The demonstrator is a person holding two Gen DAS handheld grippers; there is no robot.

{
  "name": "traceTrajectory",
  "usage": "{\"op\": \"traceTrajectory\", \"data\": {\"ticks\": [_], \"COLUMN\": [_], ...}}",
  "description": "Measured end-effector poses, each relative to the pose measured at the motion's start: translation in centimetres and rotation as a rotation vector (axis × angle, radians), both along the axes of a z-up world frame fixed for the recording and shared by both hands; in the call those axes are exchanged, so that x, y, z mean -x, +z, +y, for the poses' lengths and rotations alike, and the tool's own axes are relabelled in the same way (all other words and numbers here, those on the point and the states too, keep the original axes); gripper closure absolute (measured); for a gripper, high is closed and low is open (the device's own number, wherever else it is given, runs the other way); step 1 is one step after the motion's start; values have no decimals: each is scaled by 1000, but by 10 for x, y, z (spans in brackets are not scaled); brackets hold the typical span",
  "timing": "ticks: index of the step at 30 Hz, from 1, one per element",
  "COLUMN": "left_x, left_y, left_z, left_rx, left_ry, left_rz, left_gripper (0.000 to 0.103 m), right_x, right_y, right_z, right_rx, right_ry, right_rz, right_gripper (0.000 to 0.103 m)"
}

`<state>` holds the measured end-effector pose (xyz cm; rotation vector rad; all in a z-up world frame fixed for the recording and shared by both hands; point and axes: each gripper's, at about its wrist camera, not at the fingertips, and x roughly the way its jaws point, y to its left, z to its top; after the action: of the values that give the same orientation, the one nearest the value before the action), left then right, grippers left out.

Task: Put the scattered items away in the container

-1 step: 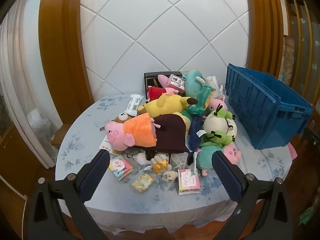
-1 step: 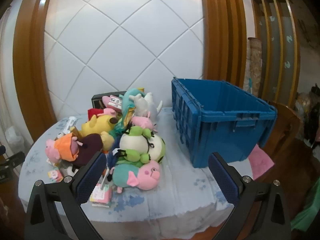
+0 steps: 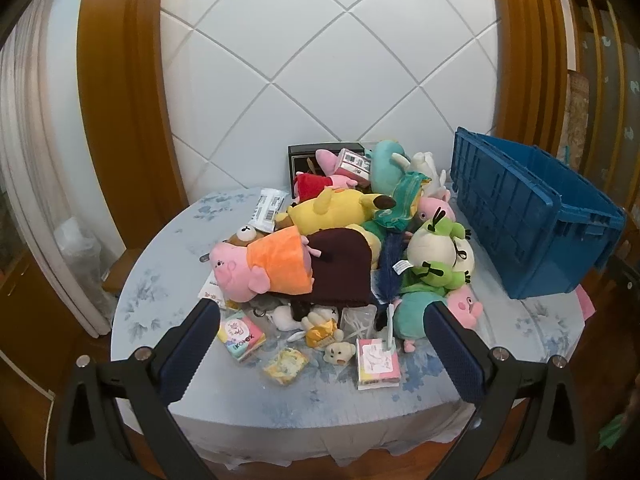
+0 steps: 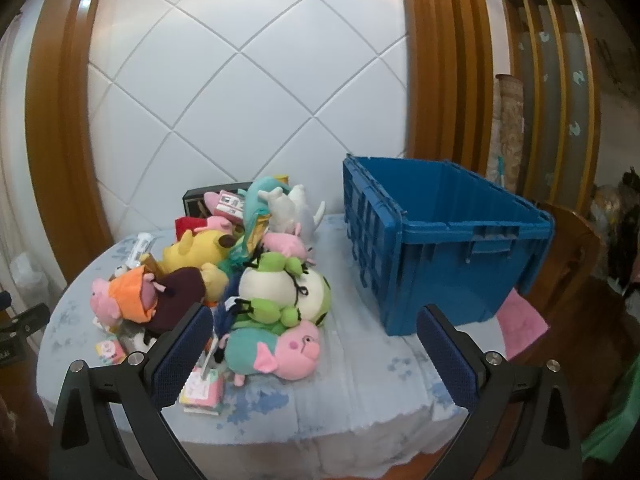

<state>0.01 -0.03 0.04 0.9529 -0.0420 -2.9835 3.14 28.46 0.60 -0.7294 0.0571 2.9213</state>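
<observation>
A heap of plush toys lies on the round blue-flowered table (image 3: 160, 280): a pink pig in an orange dress (image 3: 260, 264), a yellow plush (image 3: 336, 212), a green and white bird (image 3: 440, 256) and a teal-bodied pig (image 4: 276, 350). In front of the heap lie tissue packs (image 3: 240, 332) (image 3: 378, 362), a yellow packet (image 3: 286, 366) and a tiny bear (image 3: 339, 353). The blue crate (image 4: 440, 248) stands open-topped at the right, nothing visible inside. My left gripper (image 3: 321, 306) hangs open before the small items. My right gripper (image 4: 314, 312) is open between heap and crate. Neither holds anything.
A black box (image 3: 304, 156) stands behind the heap against the white padded wall. A wooden chair (image 4: 576, 248) sits right of the crate, and a pink sheet (image 4: 524, 320) pokes out beside the crate's base. Bare cloth (image 4: 352, 380) lies in front of the crate.
</observation>
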Motion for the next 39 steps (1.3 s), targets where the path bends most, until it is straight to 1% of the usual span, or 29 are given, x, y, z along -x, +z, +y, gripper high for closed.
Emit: {"op": "traceTrajectory", "data": {"ticks": [4, 6, 8, 12, 16, 22, 33, 39], "left_x": [1, 4, 4, 6, 6, 6, 9, 10], "left_y": [2, 3, 3, 2, -2, -4, -8, -12], "left_z": [0, -6, -1, 0, 1, 1, -4, -6], "left_rx": [-2, -17, 4, 1, 8, 3, -5, -4], "left_ry": [8, 0, 1, 5, 11, 19, 60, 79], "left_rz": [5, -2, 4, 17, 12, 11, -6, -13], "left_gripper": [0, 0, 0, 0, 0, 0, 0, 0], "right_x": [-1, 3, 5, 12, 17, 17, 17, 21], "right_y": [2, 3, 0, -2, -5, -5, -6, -11], "right_z": [1, 10, 7, 7, 8, 10, 16, 22], "right_rx": [0, 27, 14, 31, 38, 43, 28, 44], "right_ry": [11, 20, 23, 28, 50, 50, 46, 58], "right_rz": [2, -22, -14, -24, -42, -49, -63, -71], "right_gripper": [0, 0, 0, 0, 0, 0, 0, 0]}}
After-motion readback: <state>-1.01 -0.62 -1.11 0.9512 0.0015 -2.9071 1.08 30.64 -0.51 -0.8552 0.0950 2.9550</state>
